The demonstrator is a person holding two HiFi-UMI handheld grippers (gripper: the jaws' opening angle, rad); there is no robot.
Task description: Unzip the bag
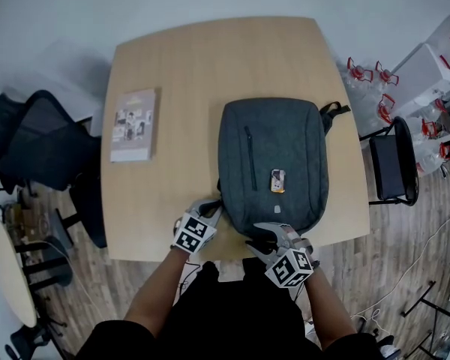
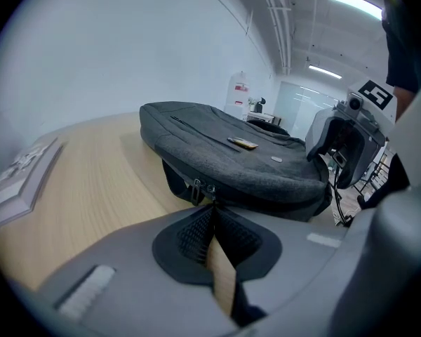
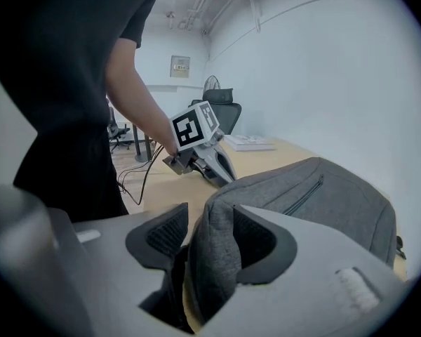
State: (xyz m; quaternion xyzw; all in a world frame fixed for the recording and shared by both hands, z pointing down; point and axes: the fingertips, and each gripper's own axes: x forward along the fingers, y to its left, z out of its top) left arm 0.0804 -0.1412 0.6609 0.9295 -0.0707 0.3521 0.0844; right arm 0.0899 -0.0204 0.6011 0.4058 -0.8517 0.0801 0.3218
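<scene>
1. Grip set-up is the step, we judge: the bag (image 1: 274,163) lies flat at the table's (image 1: 172,73) near edge, seemingly still zipped.
2. Left gripper (image 2: 212,213) has its jaws together right at the zip pulls (image 2: 200,188). Right gripper (image 3: 209,234) has its jaws well apart, with a fold (image 3: 217,258) of the bag's near edge loose between them.
3. Next, we judge, the right jaws must pinch that fold and steady the bag while the left draws a pull along.
4. Whether the left tips actually pinch a pull, we cannot tell.

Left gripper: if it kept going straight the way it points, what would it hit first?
The zipper pulls at the near edge of the grey backpack, just ahead of the left gripper; they may already touch.
</scene>
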